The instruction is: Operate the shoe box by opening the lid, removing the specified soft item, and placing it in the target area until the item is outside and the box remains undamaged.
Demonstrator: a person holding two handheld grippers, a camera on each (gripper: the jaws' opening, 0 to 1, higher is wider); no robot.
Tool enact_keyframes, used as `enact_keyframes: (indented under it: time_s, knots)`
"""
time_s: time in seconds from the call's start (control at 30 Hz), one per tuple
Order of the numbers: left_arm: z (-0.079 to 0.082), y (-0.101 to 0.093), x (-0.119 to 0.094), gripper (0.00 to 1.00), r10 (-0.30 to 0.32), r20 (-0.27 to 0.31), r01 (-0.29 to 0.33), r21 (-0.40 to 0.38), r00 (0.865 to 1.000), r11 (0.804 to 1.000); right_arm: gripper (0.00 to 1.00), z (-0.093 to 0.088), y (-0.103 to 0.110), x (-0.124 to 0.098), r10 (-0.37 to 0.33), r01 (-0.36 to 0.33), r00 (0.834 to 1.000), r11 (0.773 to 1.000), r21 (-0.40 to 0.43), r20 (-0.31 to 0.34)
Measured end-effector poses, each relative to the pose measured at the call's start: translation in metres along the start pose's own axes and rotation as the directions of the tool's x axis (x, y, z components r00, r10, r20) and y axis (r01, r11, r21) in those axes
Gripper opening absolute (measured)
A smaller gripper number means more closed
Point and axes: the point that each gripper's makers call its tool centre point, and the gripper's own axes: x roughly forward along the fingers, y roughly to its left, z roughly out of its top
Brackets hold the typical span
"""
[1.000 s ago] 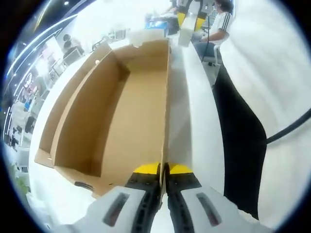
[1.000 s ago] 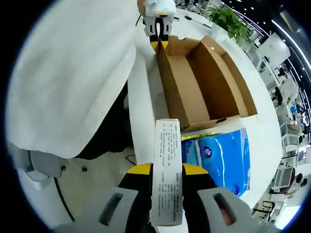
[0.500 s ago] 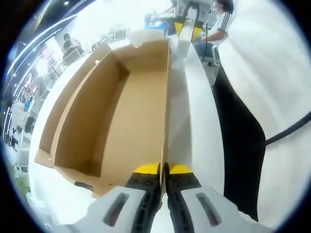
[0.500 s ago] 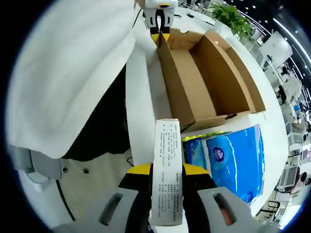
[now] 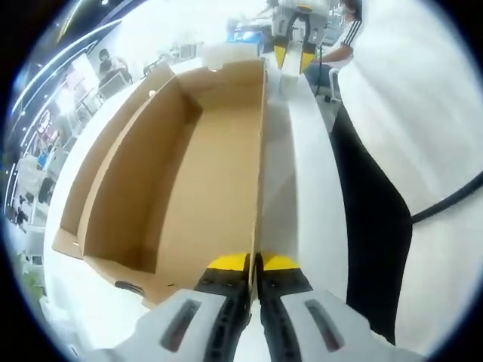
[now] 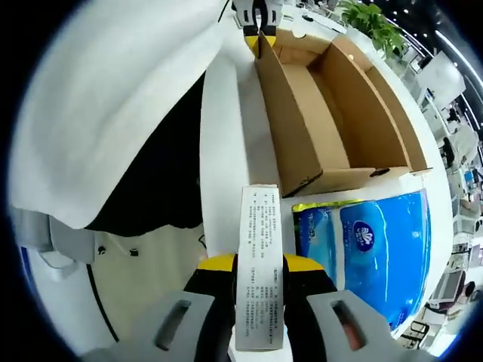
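- At the desk's (image 6: 226,188) near edge, the right gripper (image 6: 259,273) stays clamped on a printed white slip (image 6: 259,256), now pulled further back from the shoe box (image 6: 332,113)
- Just beside, the blue tissue pack (image 6: 370,249) lies on the desk outside the box — likely the soft item, out already
- Far end: left gripper (image 5: 253,265) keeps pinching the box's side wall (image 5: 259,173), steadying it, cardboard looking unharmed
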Motion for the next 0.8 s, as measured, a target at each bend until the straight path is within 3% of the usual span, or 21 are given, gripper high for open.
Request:
enact_keyframes:
  time_s: [0.8]
  knots:
    - [-0.001,0.001,0.000,0.03,0.001,0.005,-0.001,0.002,1.000,1.000,0.21,-0.029,-0.002,0.010,-0.030,0.021,0.996,0.995,-0.097,-0.087]
